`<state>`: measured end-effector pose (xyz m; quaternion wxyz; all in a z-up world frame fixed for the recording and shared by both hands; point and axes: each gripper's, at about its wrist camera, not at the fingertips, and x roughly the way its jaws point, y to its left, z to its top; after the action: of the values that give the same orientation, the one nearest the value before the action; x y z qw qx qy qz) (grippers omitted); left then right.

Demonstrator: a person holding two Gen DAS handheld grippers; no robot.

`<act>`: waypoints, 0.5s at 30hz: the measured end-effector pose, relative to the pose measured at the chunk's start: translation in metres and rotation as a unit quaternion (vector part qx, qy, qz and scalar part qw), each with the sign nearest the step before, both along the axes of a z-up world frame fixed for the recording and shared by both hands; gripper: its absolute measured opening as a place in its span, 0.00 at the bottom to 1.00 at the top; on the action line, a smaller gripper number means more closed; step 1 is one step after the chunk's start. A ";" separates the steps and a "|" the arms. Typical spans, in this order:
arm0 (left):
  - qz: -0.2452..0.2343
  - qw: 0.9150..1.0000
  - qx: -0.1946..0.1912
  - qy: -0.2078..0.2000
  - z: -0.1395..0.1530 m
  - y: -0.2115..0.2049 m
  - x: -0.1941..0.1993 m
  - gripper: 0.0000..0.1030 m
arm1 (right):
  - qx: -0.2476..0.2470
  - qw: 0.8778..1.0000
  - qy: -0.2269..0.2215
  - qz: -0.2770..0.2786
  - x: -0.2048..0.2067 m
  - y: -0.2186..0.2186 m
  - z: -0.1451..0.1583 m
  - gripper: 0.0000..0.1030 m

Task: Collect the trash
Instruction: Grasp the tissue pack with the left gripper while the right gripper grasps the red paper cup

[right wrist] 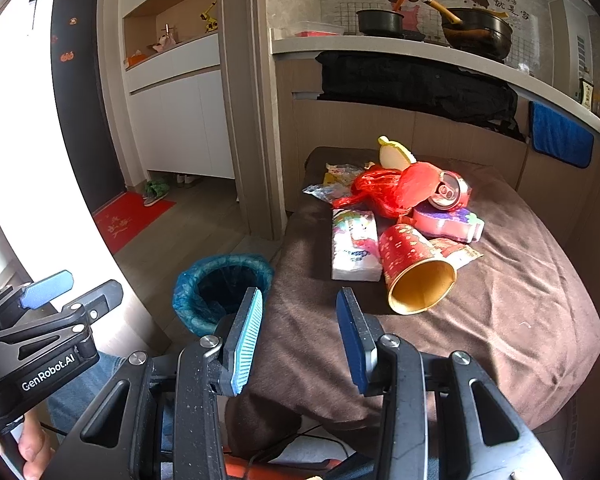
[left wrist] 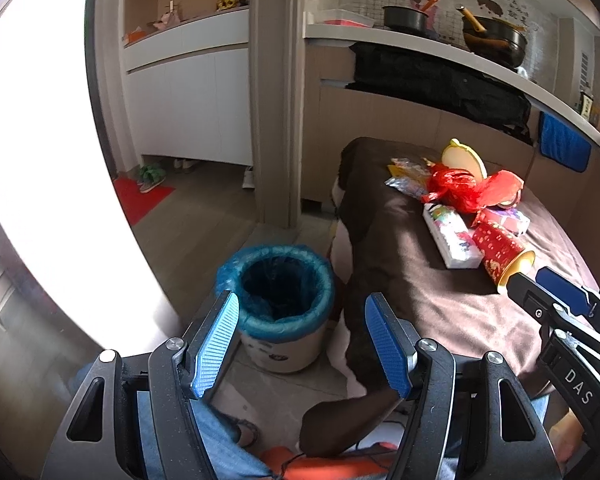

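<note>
Black frames with silver screws and ribbed blue pads are seen on the left gripper (left wrist: 302, 344) and right gripper (right wrist: 298, 338); blue jeans are worn.

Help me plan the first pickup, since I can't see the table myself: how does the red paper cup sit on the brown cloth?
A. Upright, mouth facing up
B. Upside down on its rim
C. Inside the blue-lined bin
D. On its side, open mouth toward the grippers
D: the red paper cup lies on its side on the brown cloth, its gold inside facing the right wrist camera, nearer than the tissue pack.
</note>
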<state>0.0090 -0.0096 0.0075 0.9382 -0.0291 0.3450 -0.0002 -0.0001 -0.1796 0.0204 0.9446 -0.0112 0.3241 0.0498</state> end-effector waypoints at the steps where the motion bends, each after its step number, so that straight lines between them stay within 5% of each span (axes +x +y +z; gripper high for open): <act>1: -0.006 1.000 -0.002 -0.001 -0.001 -0.002 0.005 0.64 | -0.002 1.000 -0.002 -0.002 0.001 -0.004 -0.002 0.36; 9: -0.030 0.999 0.005 -0.030 0.009 -0.029 0.053 0.65 | -0.022 0.999 -0.005 -0.032 0.037 -0.052 0.001 0.36; 15: -0.037 0.998 0.038 -0.021 0.004 -0.049 0.093 0.65 | -0.034 0.999 0.038 -0.017 0.085 -0.087 -0.008 0.36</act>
<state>0.1018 -0.0591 0.0119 0.9449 0.0190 0.3260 -0.0227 0.0850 -0.2663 0.0125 0.9315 -0.0361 0.3611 0.0232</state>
